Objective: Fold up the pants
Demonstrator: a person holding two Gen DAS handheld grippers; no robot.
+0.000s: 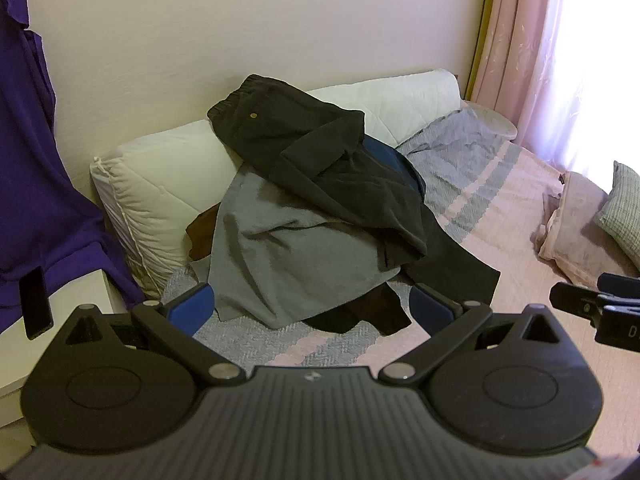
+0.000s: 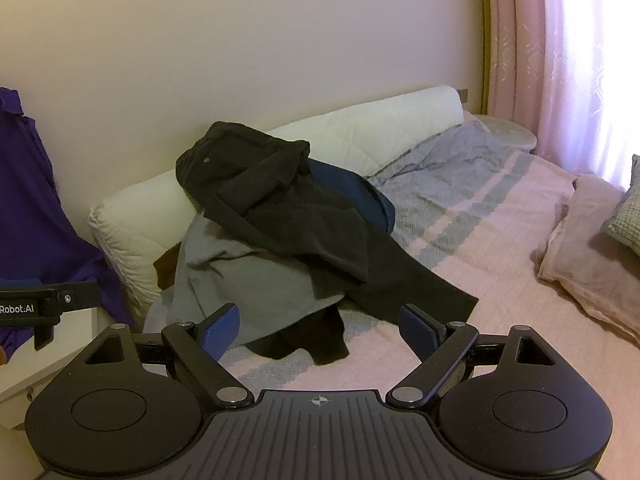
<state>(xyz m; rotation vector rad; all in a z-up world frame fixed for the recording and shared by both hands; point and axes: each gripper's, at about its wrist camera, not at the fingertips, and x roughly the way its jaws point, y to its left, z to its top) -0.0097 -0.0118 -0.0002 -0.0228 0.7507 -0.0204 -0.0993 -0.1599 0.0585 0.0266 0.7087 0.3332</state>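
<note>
Against the long white quilted bolster we see crumpled black cloth pants topping a clothes heap (soft, limp, light; best seized at the elastic waistband). Left gripper and right gripper: spread wide, empty.

We see black pants crumpled atop a clothes heap on the bed, elastic waistband up against the white cushion, one leg trailing down flat onto the cover. They lie unfolded.
</note>
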